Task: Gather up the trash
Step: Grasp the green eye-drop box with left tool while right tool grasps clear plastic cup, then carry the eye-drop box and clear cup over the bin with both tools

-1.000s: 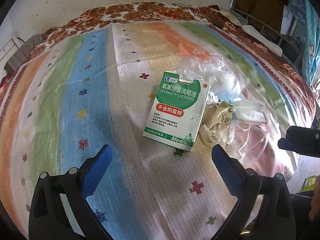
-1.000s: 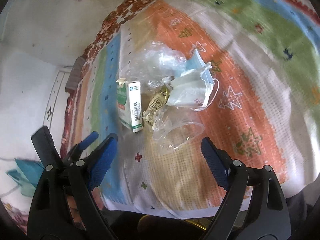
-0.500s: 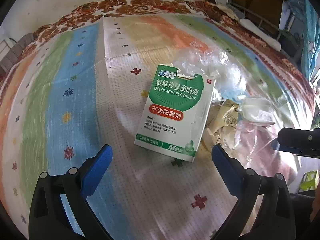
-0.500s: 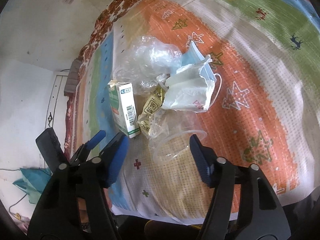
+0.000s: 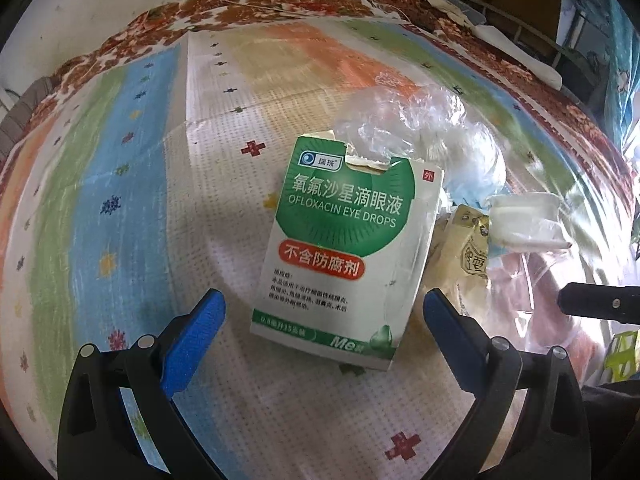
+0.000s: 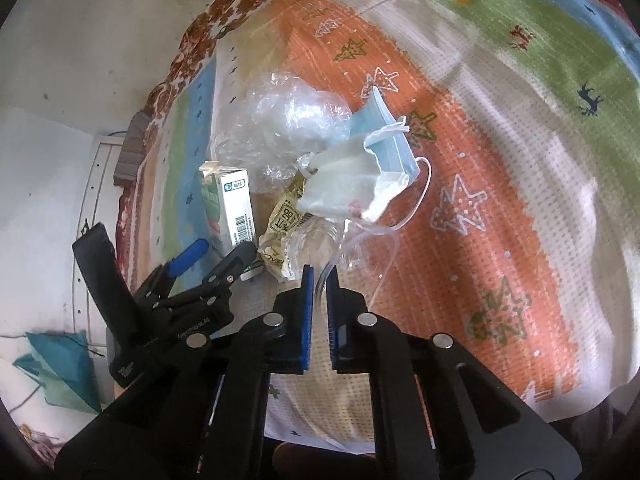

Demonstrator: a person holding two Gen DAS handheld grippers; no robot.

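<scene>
Striped blanket [image 6: 500, 128] edge nearby; right gripper [image 6: 319, 280] seemingly pinches clear cup [image 6: 352, 248] rim.

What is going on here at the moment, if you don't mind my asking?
A person holding two grippers is collecting trash from a patterned bedspread. The right gripper has its jaws shut on the rim of a clear plastic cup. The left gripper is open, straddling the near end of an eye-drops box.
</scene>
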